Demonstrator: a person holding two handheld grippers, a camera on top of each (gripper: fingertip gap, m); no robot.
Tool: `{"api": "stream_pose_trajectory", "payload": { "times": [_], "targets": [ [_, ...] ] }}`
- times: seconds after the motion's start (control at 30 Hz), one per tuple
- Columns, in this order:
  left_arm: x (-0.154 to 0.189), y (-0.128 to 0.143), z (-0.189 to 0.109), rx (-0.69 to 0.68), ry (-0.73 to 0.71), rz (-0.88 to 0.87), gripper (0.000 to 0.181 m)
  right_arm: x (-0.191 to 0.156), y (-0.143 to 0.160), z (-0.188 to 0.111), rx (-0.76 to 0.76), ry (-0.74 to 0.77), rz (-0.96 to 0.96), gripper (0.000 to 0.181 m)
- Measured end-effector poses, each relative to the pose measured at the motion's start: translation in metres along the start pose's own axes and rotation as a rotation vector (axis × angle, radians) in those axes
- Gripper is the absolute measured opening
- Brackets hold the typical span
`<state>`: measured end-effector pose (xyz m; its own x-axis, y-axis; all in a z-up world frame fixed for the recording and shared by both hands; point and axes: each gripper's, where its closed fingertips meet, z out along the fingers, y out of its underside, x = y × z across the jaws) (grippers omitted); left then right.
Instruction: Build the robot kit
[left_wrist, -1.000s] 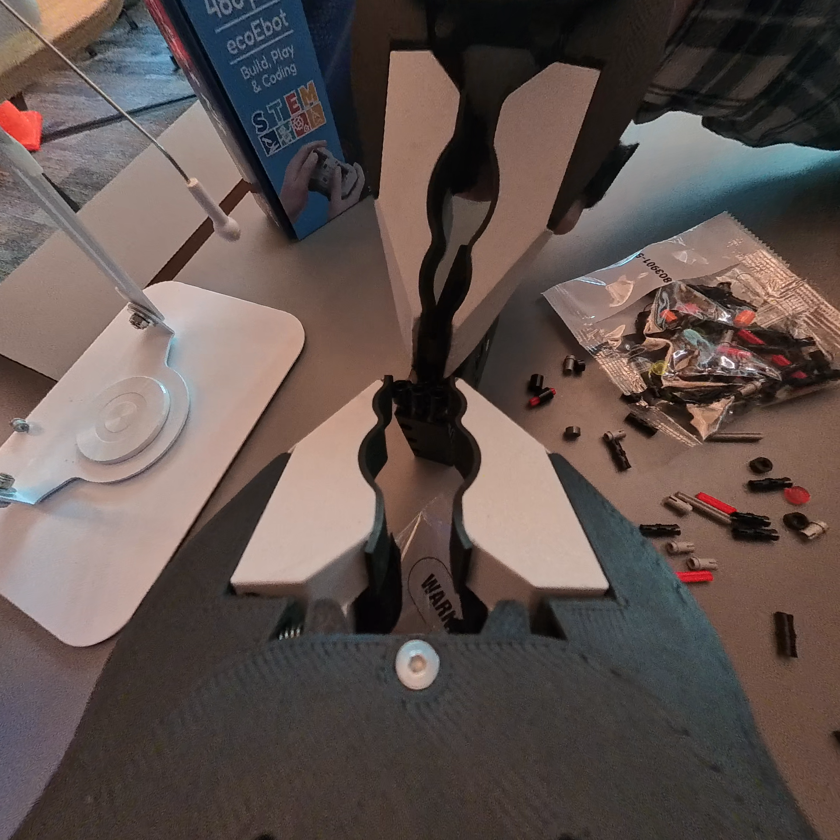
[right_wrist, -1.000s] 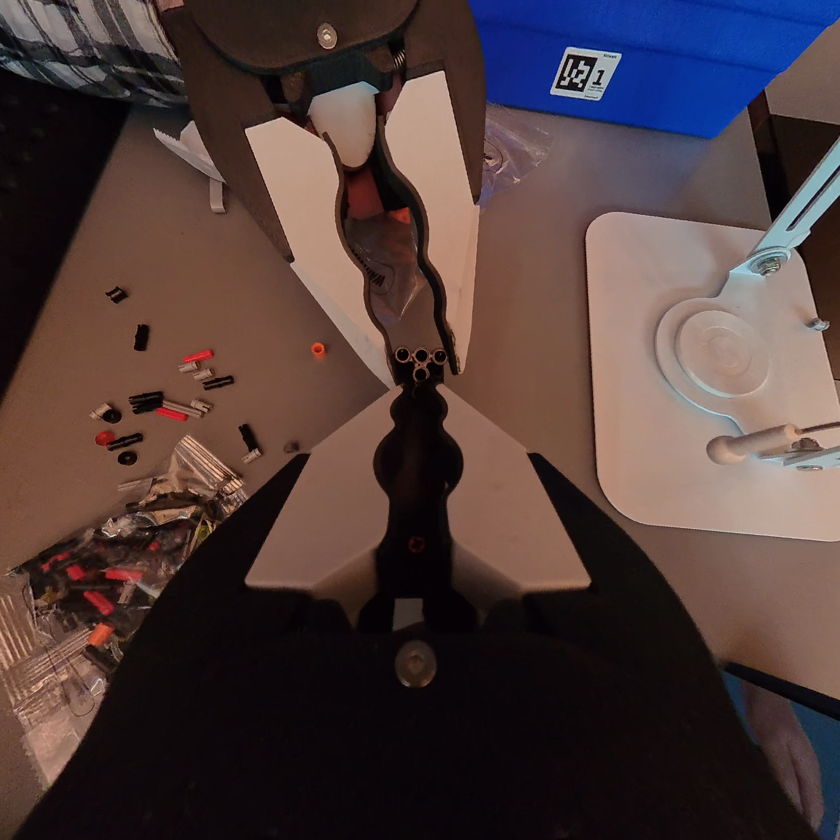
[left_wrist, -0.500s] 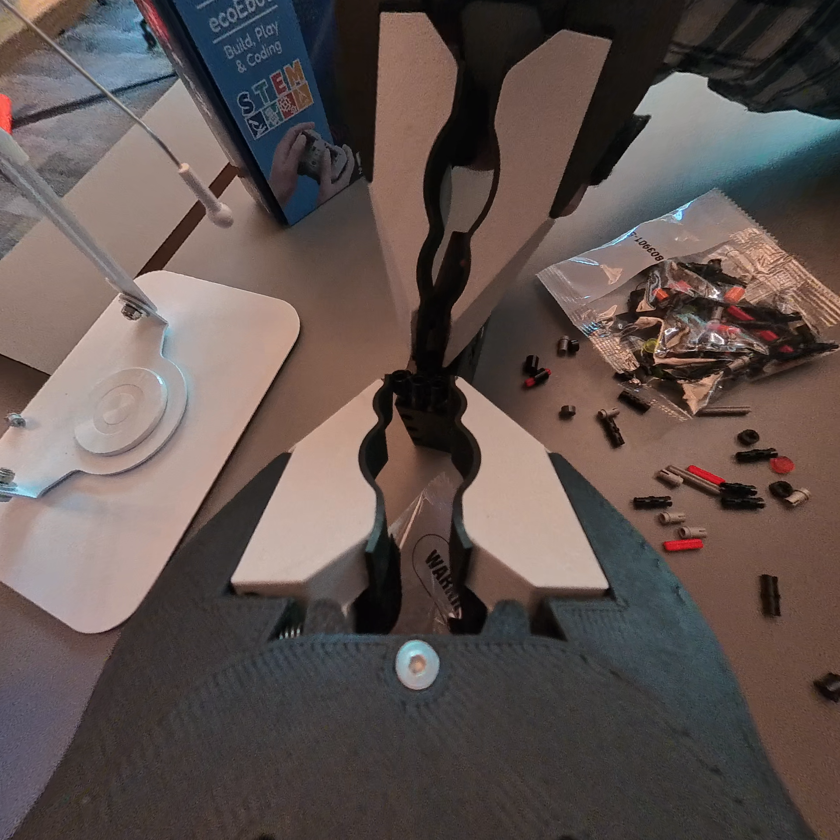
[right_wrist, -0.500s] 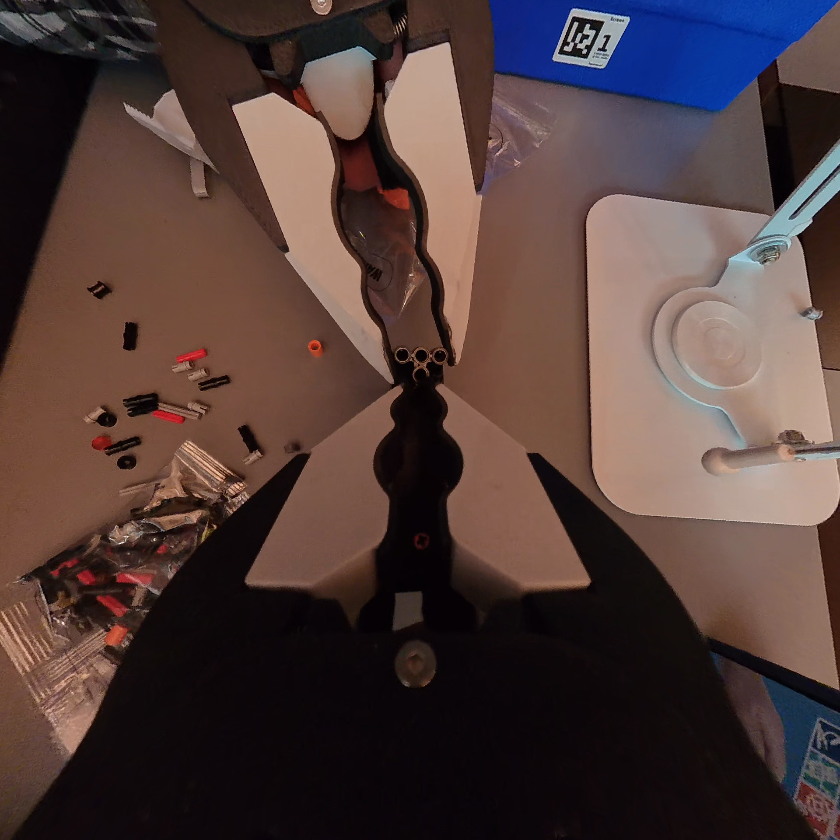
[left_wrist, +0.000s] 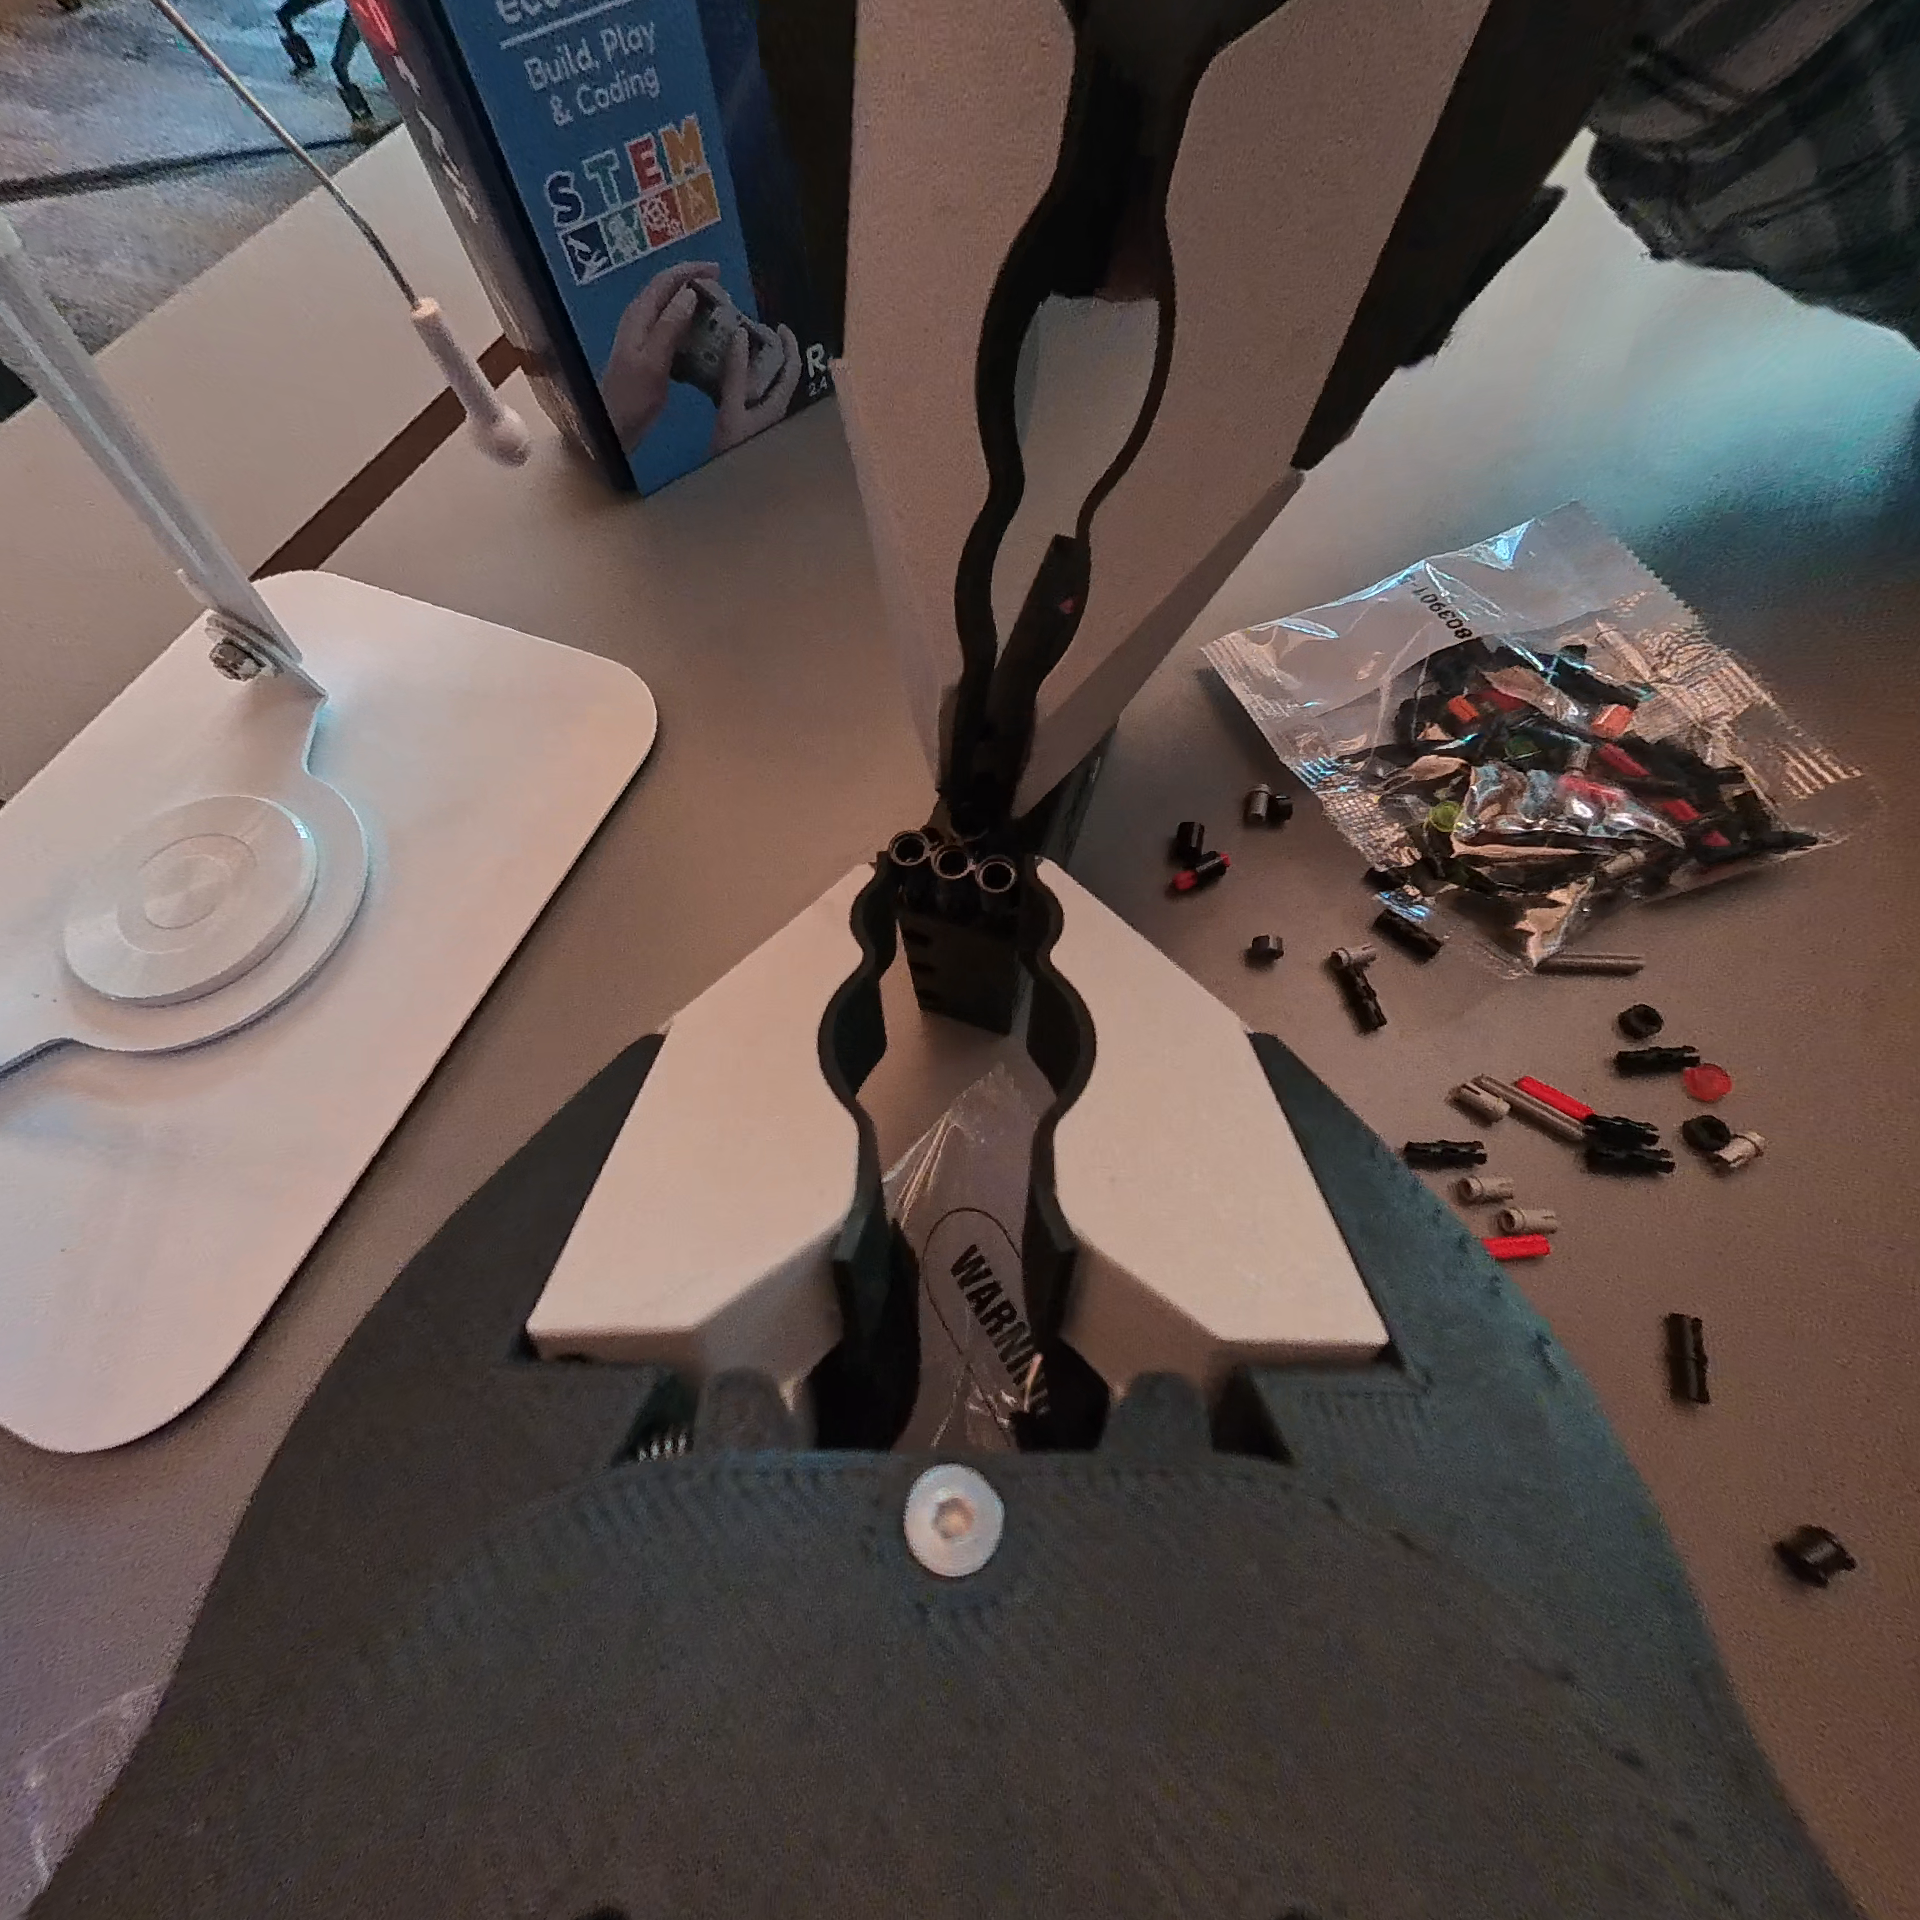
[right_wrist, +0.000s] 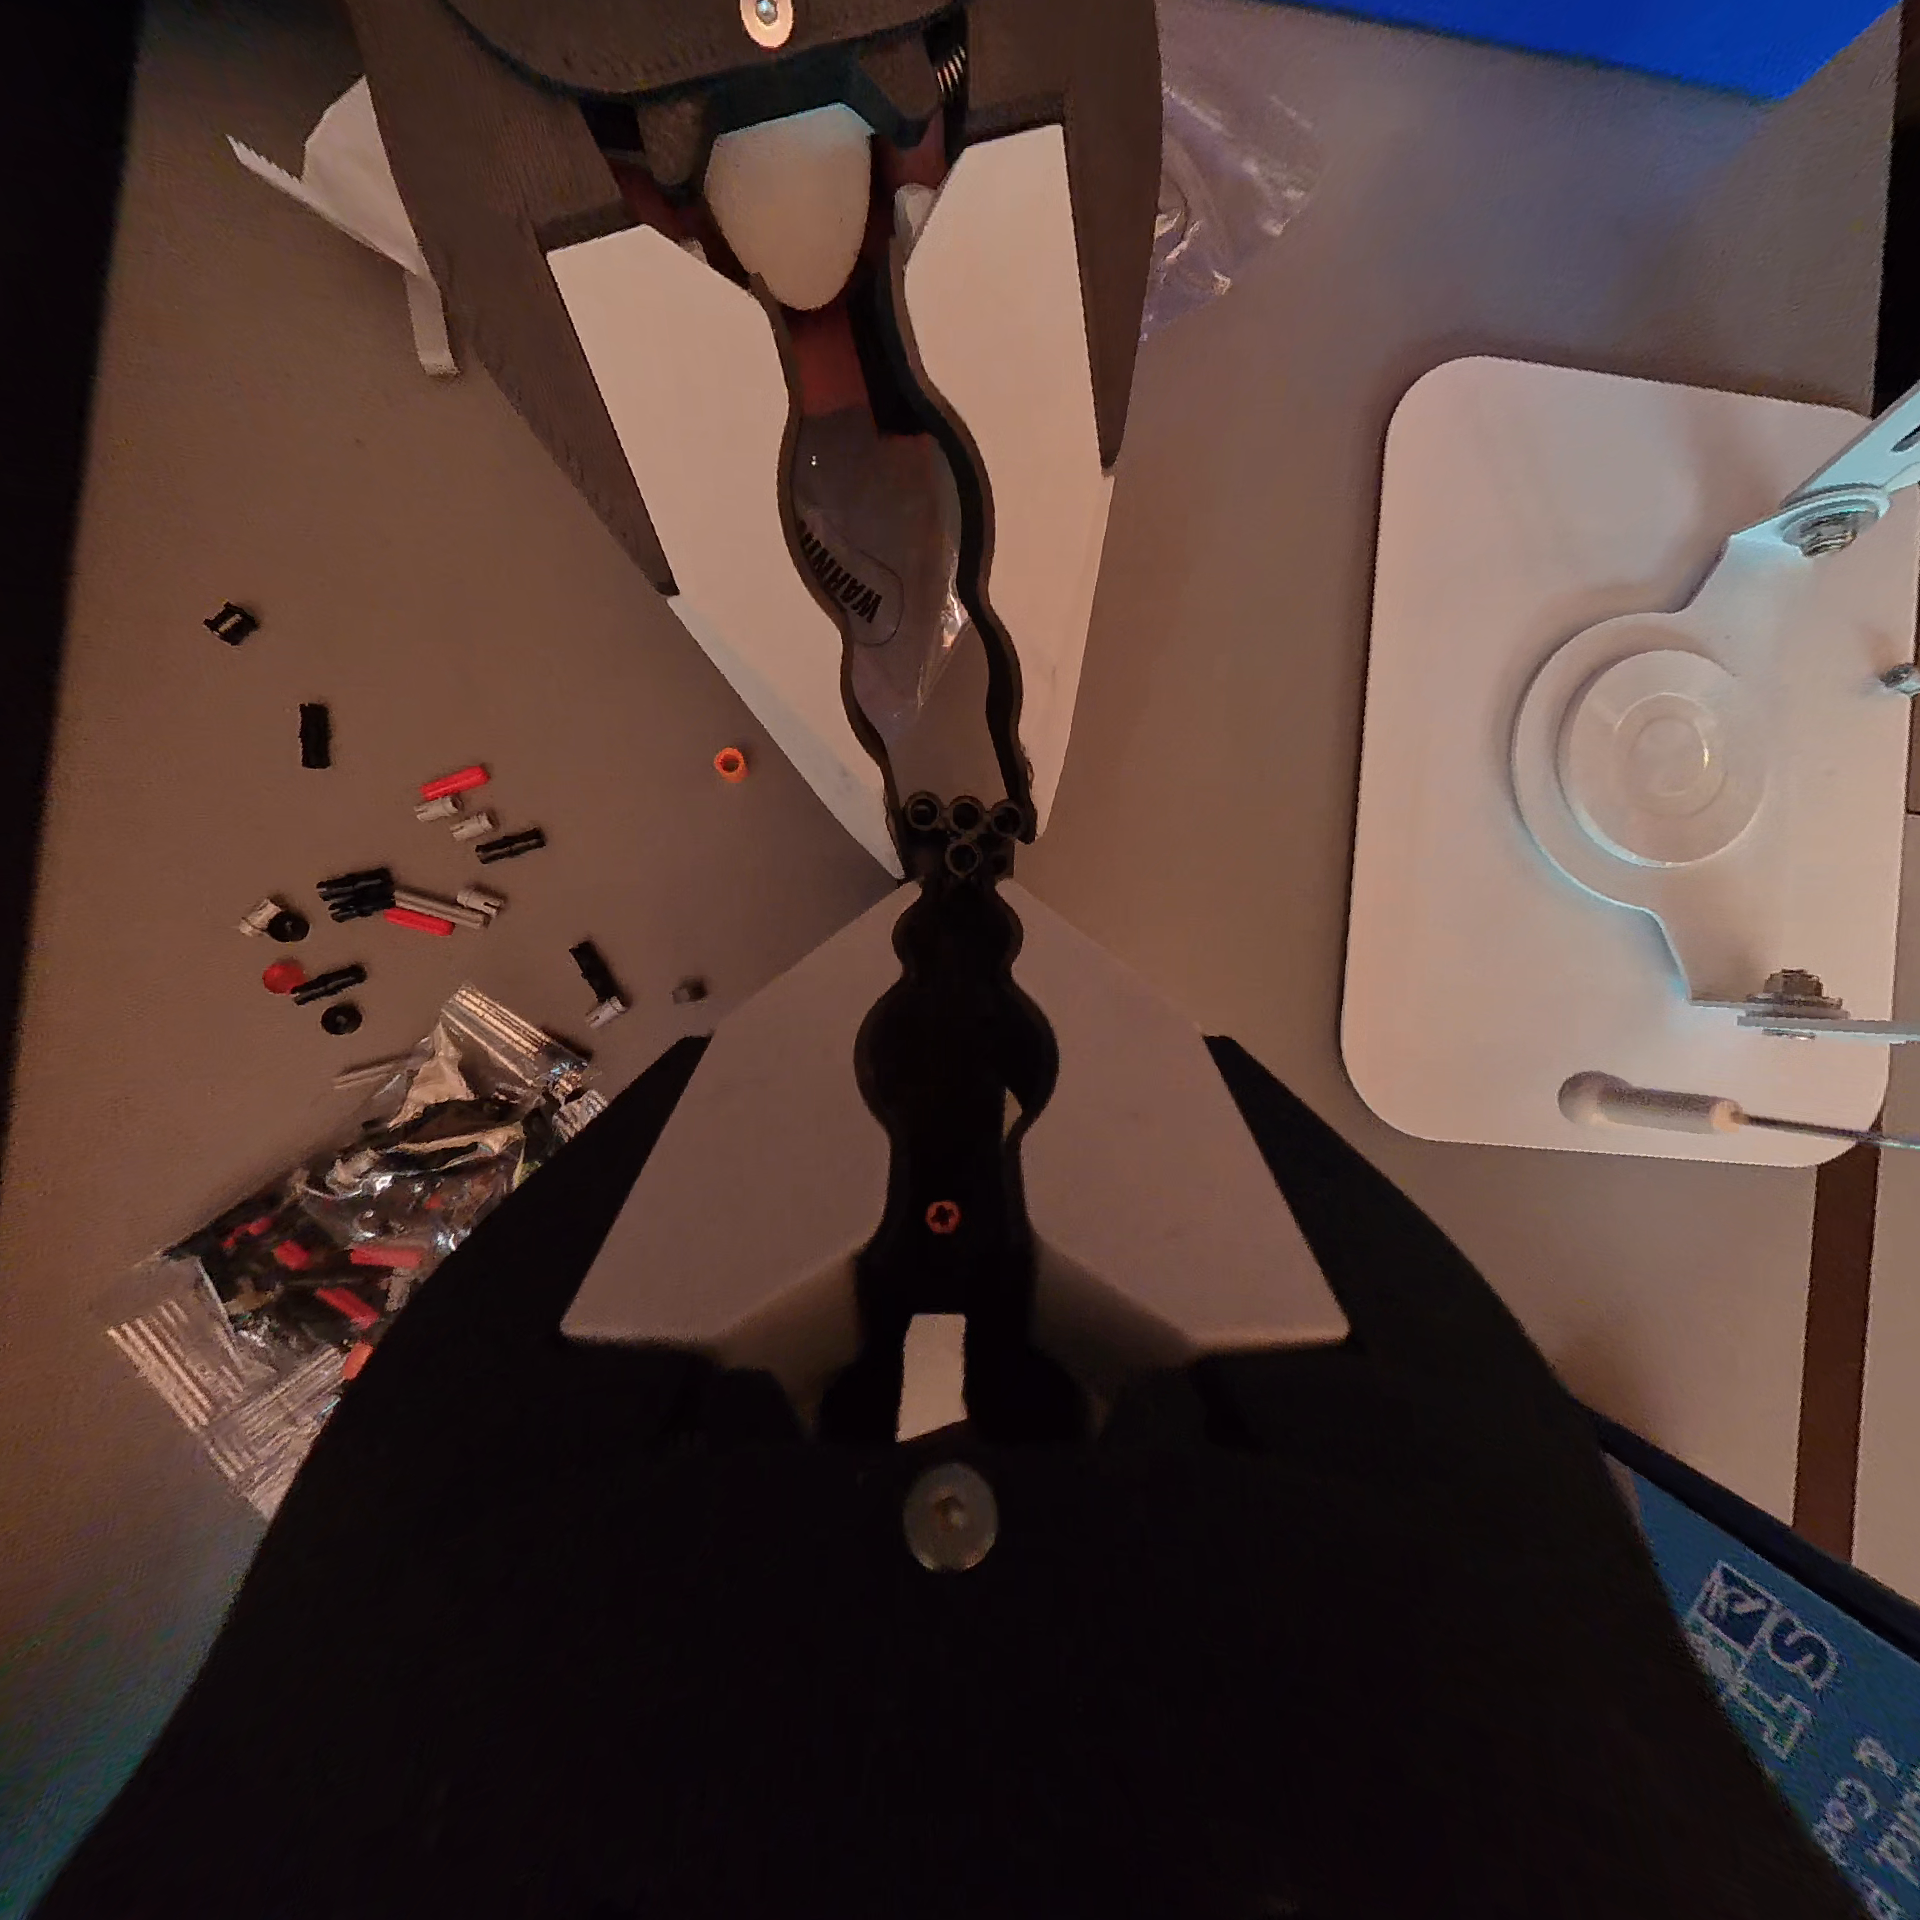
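My left gripper (left_wrist: 954, 883) is shut on a small black building piece (left_wrist: 956, 935) with three round holes at its top, held above the grey table (left_wrist: 1558, 416). My right gripper (right_wrist: 961, 894) is shut on a long black piece (right_wrist: 943, 1174) with a red cross-shaped hole. The two grippers meet tip to tip and the two pieces touch at their ends; I cannot tell whether they are joined. In the left wrist view the right gripper (left_wrist: 982, 790) comes in from above. In the right wrist view the left gripper (right_wrist: 961, 821) comes in from above with its holed piece (right_wrist: 966, 826).
A plastic bag of small parts (left_wrist: 1538, 748) and loose black, grey and red pins (left_wrist: 1558, 1112) lie on the table. A white stand base (left_wrist: 468, 831), a blue box (left_wrist: 623, 260), a clear bag (left_wrist: 977, 1247), an orange ring (right_wrist: 732, 762), a plaid sleeve (left_wrist: 1766, 135). Both grippers' tips are close together, under 4 cm apart.
Both grippers have kept their hold and stayed tip to tip. The left gripper's piece has tilted, so its three holes now show. The right wrist view has shifted away from the far blue box.
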<state>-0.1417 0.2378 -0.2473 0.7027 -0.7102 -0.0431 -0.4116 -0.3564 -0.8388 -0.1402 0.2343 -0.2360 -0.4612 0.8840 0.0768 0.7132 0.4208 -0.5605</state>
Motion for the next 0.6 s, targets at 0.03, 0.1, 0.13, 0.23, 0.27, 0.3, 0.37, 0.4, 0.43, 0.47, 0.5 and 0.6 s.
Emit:
{"api": "stream_pose_trajectory", "payload": {
  "times": [0.03,0.1,0.13,0.23,0.27,0.3,0.37,0.4,0.43,0.47,0.5,0.6],
  "targets": [
    [-0.0001,0.0001,0.0,-0.001,0.002,-0.003,0.021,0.0,-0.0002,-0.0002,-0.013,-0.006,0.0,0.004],
    [0.0001,0.0004,-0.0002,0.003,0.014,-0.024,0.02,-0.0002,-0.0011,-0.0003,-0.042,-0.019,-0.003,0.004],
    [0.0002,0.0006,-0.0002,0.004,0.02,-0.035,0.02,-0.0003,-0.0016,-0.0006,-0.056,-0.028,-0.003,0.004],
    [0.0006,0.0011,-0.0001,0.003,0.031,-0.055,0.02,-0.0004,-0.0018,-0.0005,-0.103,-0.062,0.003,0.004],
    [0.0006,0.0012,-0.0002,0.006,0.04,-0.067,0.02,-0.0005,-0.0021,-0.0006,-0.117,-0.069,0.002,0.004],
    [0.0008,0.0013,-0.0002,0.007,0.046,-0.072,0.02,-0.0006,-0.0023,-0.0006,-0.134,-0.072,-0.001,0.004],
    [0.0007,0.0011,0.0,0.004,0.046,-0.071,0.02,-0.0005,-0.0022,-0.0005,-0.156,-0.083,-0.003,0.003],
    [0.0005,0.0012,0.0,0.005,0.045,-0.073,0.02,-0.0004,-0.0019,-0.0003,-0.155,-0.103,0.006,0.003],
    [0.0003,0.0012,0.0002,0.005,0.045,-0.073,0.02,-0.0002,-0.0014,-0.0001,-0.151,-0.123,0.016,0.003],
    [0.0004,0.0012,0.0004,0.006,0.043,-0.068,0.021,-0.0002,-0.0009,0.0001,-0.151,-0.129,0.018,0.003],
    [0.0005,0.0011,0.0005,0.008,0.041,-0.067,0.021,-0.0004,0.0002,0.0006,-0.159,-0.127,0.013,0.003],
    [0.0007,0.0007,0.0016,0.006,0.025,-0.045,0.021,-0.0004,0.0019,0.0007,-0.172,-0.136,0.01,0.003]
  ]
}}
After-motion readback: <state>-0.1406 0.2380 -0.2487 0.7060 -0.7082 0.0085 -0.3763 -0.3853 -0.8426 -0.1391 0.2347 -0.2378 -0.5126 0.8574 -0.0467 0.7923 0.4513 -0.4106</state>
